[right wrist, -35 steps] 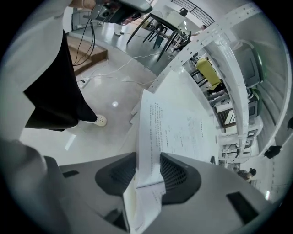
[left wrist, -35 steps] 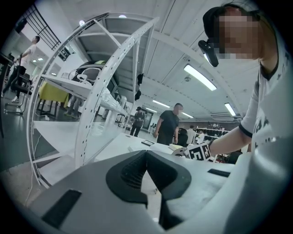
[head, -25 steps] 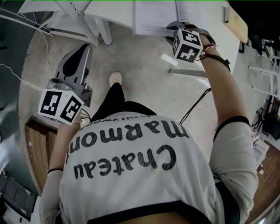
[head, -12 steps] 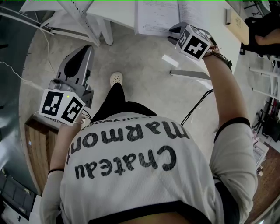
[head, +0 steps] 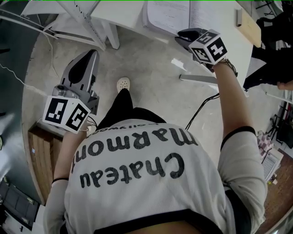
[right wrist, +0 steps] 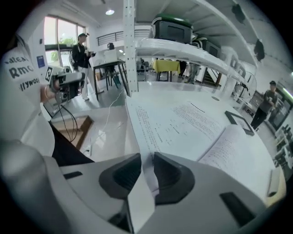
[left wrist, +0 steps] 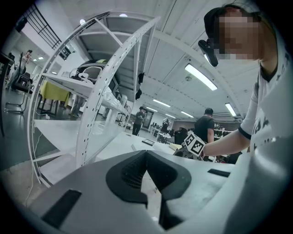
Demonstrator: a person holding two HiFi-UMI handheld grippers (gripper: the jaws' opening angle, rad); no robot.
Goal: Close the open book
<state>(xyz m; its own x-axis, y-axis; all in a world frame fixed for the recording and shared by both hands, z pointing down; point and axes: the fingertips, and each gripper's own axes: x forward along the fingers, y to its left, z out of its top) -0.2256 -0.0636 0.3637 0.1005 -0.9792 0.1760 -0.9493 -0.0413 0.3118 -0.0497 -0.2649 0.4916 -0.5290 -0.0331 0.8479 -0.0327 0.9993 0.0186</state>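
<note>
Your right hand-held gripper (right wrist: 145, 161), jaws just closing, now pinches open book (right wrist: 183, 123) by its edge nearest table (head: 123, 11) rim: purchase for folding it shut. Your left hand-held gripper (head: 86, 58) is well apart from book, jaws together, empty, not needed.

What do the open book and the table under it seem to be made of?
The book: paper, matte white pages with fine print, one side curving up. The table: smooth white top, perhaps laminate or painted board; unclear.
</note>
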